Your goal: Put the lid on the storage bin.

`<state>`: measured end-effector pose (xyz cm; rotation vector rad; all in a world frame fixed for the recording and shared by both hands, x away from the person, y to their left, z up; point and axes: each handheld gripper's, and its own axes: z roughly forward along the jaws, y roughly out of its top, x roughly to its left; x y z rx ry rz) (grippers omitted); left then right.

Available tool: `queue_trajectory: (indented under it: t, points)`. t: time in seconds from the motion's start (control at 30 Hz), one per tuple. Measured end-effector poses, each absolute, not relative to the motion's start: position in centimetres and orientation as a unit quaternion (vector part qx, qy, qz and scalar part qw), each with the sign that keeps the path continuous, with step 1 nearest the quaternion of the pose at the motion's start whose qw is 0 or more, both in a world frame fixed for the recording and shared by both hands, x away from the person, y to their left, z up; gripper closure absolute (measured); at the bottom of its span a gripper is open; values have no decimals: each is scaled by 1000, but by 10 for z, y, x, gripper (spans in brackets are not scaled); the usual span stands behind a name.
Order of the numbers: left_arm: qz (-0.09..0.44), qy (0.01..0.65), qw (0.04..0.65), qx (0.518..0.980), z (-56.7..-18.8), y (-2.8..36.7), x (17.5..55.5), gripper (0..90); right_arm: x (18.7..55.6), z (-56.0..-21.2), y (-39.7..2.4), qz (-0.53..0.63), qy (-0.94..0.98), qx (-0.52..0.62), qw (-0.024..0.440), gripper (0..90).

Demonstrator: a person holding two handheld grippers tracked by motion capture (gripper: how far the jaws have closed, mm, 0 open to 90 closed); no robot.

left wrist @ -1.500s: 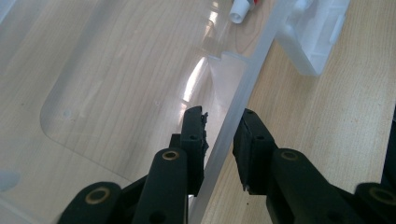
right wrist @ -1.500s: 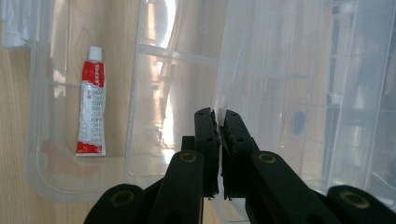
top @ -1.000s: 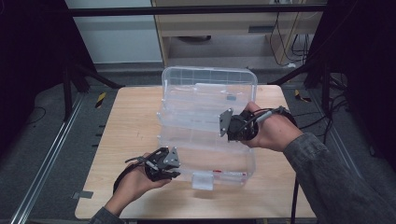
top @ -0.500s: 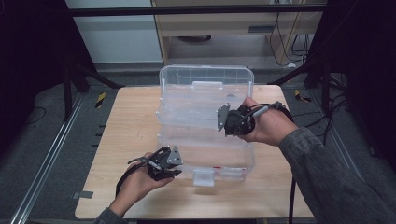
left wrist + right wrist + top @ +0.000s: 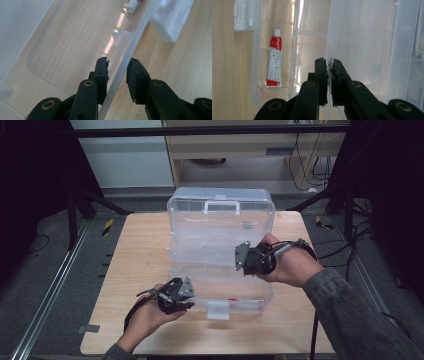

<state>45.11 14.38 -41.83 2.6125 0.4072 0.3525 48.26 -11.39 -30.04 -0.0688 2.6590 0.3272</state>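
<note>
A clear plastic organiser box (image 5: 220,287) lies on the wooden table, its lid (image 5: 220,222) raised at a slant toward the far side. My right gripper (image 5: 240,264) is over the box's right half, and its jaws (image 5: 329,63) are shut on a thin clear panel edge of the lid. My left gripper (image 5: 188,303) is at the box's near left corner. It (image 5: 117,66) is open and straddles the box's front wall (image 5: 130,47), one jaw inside and one outside. A red and white tube (image 5: 274,62) lies in a front compartment.
The box's white latch (image 5: 218,309) sticks out over the table near its front edge. A handle (image 5: 221,206) sits at the lid's far edge. Bare wood (image 5: 135,260) lies left of the box. Dark frame rails and cables surround the table.
My right gripper has moved slightly up and away with the lid, which now stands a little higher. The left gripper has stayed at the front corner.
</note>
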Motion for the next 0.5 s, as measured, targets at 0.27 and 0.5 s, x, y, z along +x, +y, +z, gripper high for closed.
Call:
queue_trajectory:
  t: [0.27,0.5]
  points:
    - [132,155,244,948,-419,141,446,705,484,-301,-116,121,967,-26,221,846]
    - [133,152,246,948,-419,140,445,704,480,-302,-114,112,969,-32,219,846]
